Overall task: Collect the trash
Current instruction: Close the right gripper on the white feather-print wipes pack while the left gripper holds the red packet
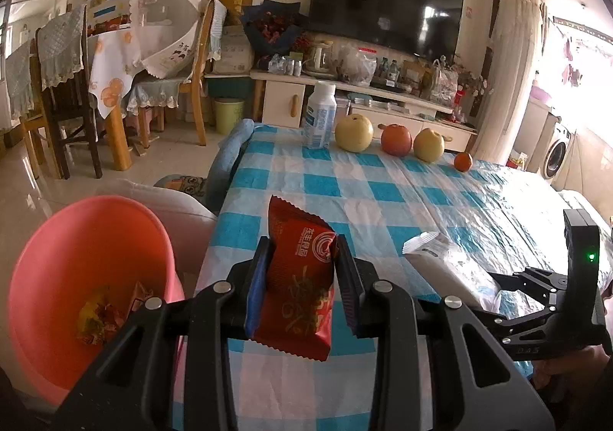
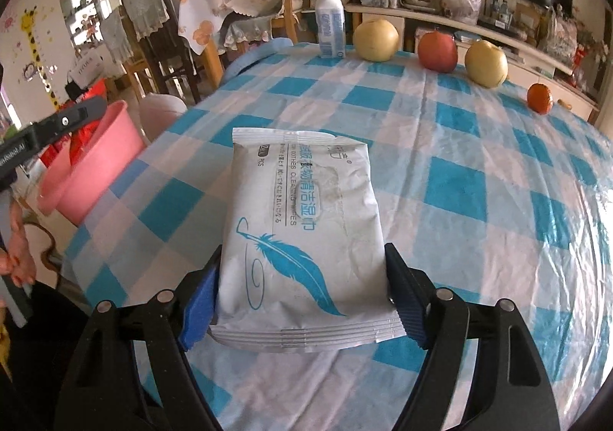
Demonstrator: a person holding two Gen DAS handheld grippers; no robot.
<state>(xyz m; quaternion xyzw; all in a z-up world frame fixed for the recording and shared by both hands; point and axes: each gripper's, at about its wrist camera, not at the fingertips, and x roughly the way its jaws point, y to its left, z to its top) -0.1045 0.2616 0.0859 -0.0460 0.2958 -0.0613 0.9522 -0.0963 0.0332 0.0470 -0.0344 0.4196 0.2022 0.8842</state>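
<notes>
My left gripper (image 1: 302, 243) is shut on a red snack packet (image 1: 299, 285), held upright above the left edge of the blue-and-white checked table (image 1: 383, 193). A pink bin (image 1: 76, 239) with crumpled wrappers inside stands just left of it, below table height. In the right wrist view a white wet-wipes pack (image 2: 306, 216) with a blue feather lies flat on the table. My right gripper (image 2: 303, 249) has a pad pressed on each side of the pack's near end. That view also shows the pink bin (image 2: 95, 163) at the left.
Along the table's far edge stand a white bottle (image 2: 330, 28), two yellow pears (image 2: 375, 38), a red apple (image 2: 437, 51) and a small orange (image 2: 539, 97). A white stool (image 1: 168, 201) sits beside the bin. Chairs and a TV cabinet lie beyond.
</notes>
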